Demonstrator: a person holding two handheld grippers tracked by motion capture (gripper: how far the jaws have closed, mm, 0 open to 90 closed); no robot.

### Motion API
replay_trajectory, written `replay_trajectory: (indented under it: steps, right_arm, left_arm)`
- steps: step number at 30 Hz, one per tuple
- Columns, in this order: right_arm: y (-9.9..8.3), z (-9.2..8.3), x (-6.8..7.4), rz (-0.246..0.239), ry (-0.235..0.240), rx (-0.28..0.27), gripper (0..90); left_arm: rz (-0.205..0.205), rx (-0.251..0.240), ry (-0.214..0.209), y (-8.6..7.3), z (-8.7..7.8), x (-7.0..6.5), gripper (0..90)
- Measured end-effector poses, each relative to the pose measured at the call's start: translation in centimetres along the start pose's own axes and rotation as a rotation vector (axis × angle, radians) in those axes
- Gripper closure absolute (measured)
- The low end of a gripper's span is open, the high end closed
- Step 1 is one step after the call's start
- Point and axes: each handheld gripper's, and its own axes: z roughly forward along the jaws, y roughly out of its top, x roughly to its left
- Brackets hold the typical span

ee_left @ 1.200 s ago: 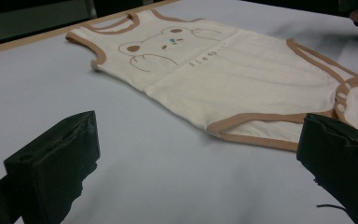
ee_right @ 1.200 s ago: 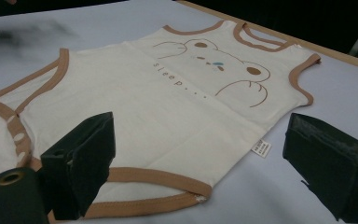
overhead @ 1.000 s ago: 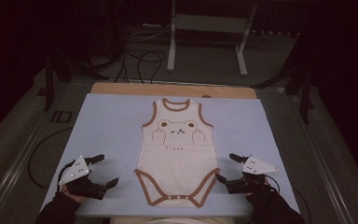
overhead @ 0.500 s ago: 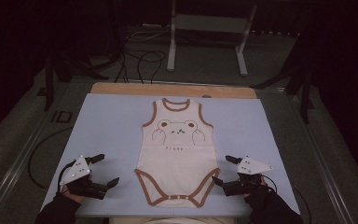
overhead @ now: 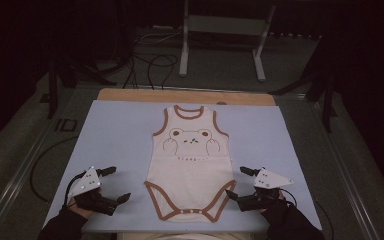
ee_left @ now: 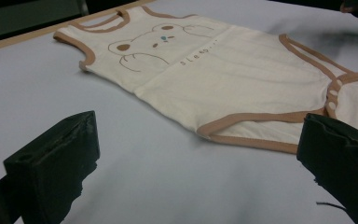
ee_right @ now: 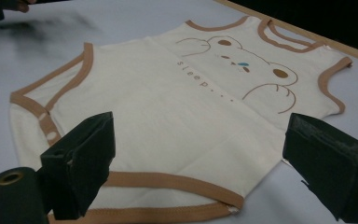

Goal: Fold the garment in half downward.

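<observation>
A cream baby bodysuit [overhead: 190, 167] with brown trim and a bear print lies flat on the light blue mat [overhead: 115, 130], neck away from me. My left gripper [overhead: 119, 183] rests open on the mat, left of the bodysuit's leg opening and apart from it. In the left gripper view the bodysuit [ee_left: 223, 79] lies beyond the wide-apart jaws of that gripper [ee_left: 196, 158]. My right gripper [overhead: 236, 182] stands open at the bodysuit's lower right corner. The right gripper view has this gripper [ee_right: 200, 140] straddling the bodysuit's [ee_right: 168, 102] side hem, with nothing clamped.
A wooden table edge [overhead: 185, 95] borders the far side of the mat. Beyond it on the floor stand a metal frame [overhead: 222, 30] and loose cables [overhead: 150, 62]. Dark stands flank the table at both sides.
My right gripper has slid left, up to the bodysuit's lower right corner. The left gripper has barely moved.
</observation>
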Motion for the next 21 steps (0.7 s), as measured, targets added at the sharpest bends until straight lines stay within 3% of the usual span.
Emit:
replay_trajectory:
  steps: [7, 10, 13, 21]
  right_arm:
    - [1.3, -0.4, 0.5, -0.018, 0.018, 0.010, 9.4]
    - [2.1, -0.6, 0.4, -0.002, 0.051, 0.008, 9.4]
    - [2.7, -0.8, 0.2, -0.007, 0.046, 0.018, 9.4]
    - [5.1, -2.1, -0.3, -0.035, 0.030, -0.020, 9.5]
  left_arm:
    - [0.024, -0.013, -0.023, 1.2, -0.1, -0.4, 0.0]
    - [0.026, 0.013, -0.036, 1.3, 0.2, -0.3, 0.0]
    - [0.017, 0.024, -0.041, 1.3, 0.3, -0.3, 0.0]
    - [0.031, 0.030, -0.071, 2.9, -0.1, -0.4, 0.0]
